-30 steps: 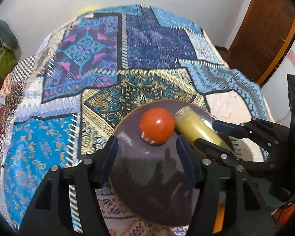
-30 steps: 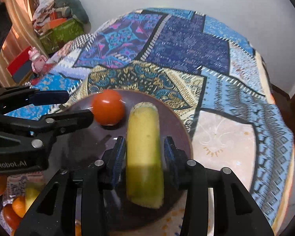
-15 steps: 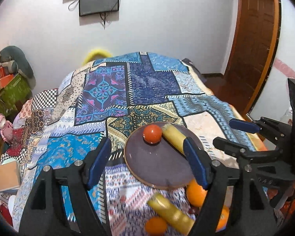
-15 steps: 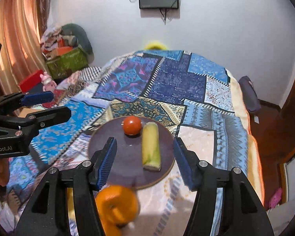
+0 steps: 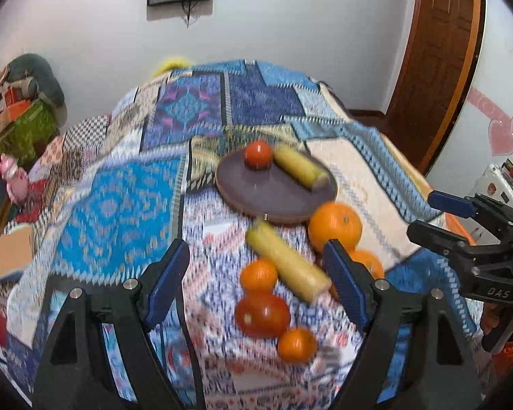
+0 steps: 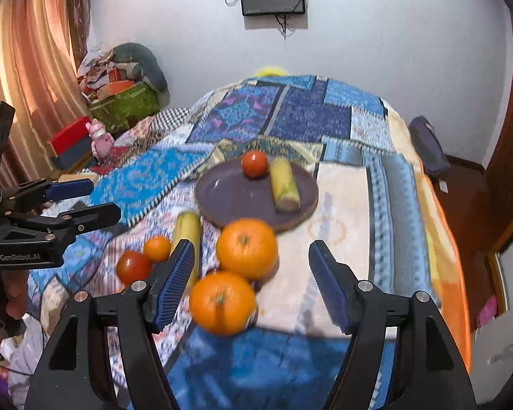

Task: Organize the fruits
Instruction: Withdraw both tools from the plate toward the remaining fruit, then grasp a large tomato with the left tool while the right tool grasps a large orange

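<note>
Both my grippers have drawn back from the plate (image 5: 242, 201), left gripper (image 5: 256, 282) and right gripper (image 6: 251, 282) just opened, gaping empty, tomato (image 5: 257, 153) and banana (image 5: 301, 172) on it.

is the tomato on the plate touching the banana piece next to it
Apart. The right wrist view shows a strip of dark plate between the tomato and the banana piece.

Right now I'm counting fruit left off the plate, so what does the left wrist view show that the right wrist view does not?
Only the left wrist view shows the small orange nearest the camera, and the wooden door.

Only the right wrist view shows the curtain, and the near big orange unhidden.

Both show the plate with a tomato and banana, a loose banana, loose tomato, and both tools open and empty.
</note>
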`<move>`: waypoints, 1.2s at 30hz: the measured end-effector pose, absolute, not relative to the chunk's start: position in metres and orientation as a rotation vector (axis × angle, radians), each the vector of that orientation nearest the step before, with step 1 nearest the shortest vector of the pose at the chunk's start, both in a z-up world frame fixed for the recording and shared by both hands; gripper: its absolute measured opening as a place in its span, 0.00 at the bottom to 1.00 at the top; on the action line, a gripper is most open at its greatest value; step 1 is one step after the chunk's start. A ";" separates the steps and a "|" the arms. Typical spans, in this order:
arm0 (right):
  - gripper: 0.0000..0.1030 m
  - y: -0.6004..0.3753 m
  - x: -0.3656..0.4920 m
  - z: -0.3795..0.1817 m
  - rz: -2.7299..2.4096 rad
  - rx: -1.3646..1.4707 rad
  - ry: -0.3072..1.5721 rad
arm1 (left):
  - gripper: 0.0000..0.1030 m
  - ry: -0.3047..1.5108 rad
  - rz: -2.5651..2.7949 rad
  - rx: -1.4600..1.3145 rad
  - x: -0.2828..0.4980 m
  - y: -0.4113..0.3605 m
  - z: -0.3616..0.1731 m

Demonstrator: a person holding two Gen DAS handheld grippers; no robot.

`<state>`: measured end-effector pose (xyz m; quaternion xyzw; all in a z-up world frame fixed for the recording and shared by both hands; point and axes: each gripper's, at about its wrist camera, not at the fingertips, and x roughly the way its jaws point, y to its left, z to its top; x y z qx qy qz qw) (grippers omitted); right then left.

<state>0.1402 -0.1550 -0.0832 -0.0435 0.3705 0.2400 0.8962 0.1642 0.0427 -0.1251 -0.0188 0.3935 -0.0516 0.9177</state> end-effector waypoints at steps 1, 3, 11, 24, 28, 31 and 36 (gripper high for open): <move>0.65 -0.155 0.137 -0.087 0.503 -0.083 0.782 | 0.78 0.821 -0.107 -0.042 0.162 0.043 -0.130; 0.65 -0.154 0.133 -0.098 0.512 -0.072 0.815 | 0.78 0.845 -0.108 -0.056 0.156 0.044 -0.140; 0.65 -0.143 0.131 -0.135 0.509 -0.071 0.914 | 0.78 0.941 -0.105 -0.100 0.154 0.046 -0.181; 0.65 -0.132 0.142 -0.163 0.545 -0.062 0.998 | 0.54 1.013 -0.158 -0.170 0.171 0.044 -0.208; 0.63 -0.130 0.144 -0.165 0.551 -0.063 1.001 | 0.50 1.020 -0.158 -0.183 0.174 0.046 -0.209; 0.62 -0.131 0.143 -0.165 0.556 -0.060 0.994 | 0.49 1.024 -0.166 -0.193 0.174 0.047 -0.208; 0.61 -0.135 0.143 -0.161 0.564 -0.041 0.993 | 0.49 1.022 -0.164 -0.186 0.173 0.047 -0.204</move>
